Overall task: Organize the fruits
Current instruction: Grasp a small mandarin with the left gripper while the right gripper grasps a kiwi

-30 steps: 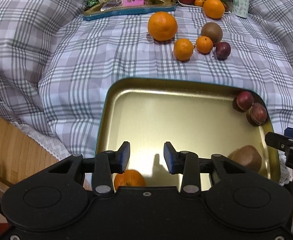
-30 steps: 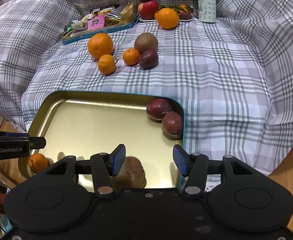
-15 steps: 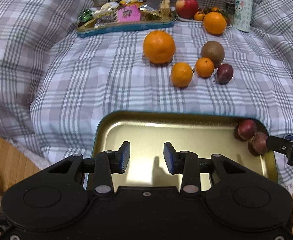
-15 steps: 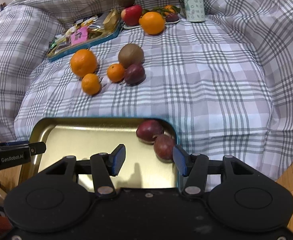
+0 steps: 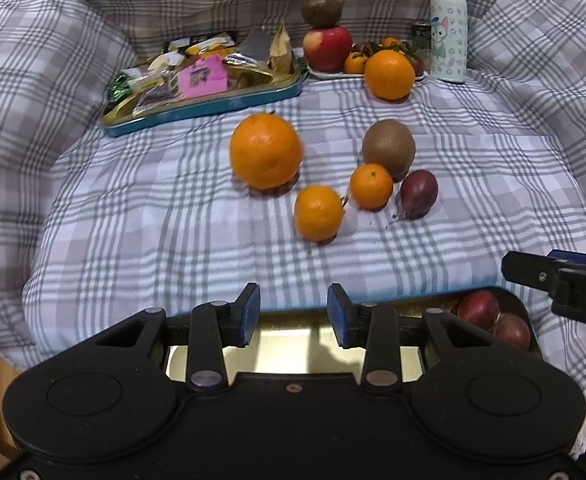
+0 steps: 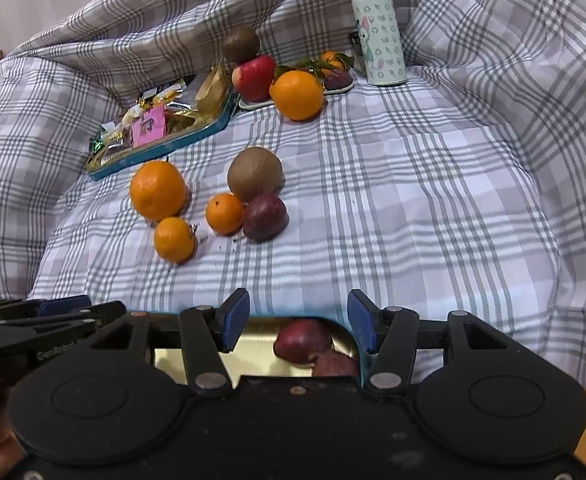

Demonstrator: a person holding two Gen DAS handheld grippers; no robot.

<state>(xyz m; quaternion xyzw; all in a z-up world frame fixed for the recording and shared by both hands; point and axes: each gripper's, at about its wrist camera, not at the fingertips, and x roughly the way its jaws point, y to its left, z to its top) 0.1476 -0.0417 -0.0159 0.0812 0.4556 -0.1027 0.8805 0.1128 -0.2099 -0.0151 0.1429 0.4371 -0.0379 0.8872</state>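
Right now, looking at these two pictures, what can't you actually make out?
- Gold tray: mostly hidden behind each hand-held gripper's black body, both views.
- Second dark red fruit in the tray: half covered by the right gripper's body.
- Small fruits on the far plate: too small, and blocked by the apple and an orange.
- Snack wrappers: print too small to read.

Loose on the quilt: three oranges, one kiwi, one passionfruit.
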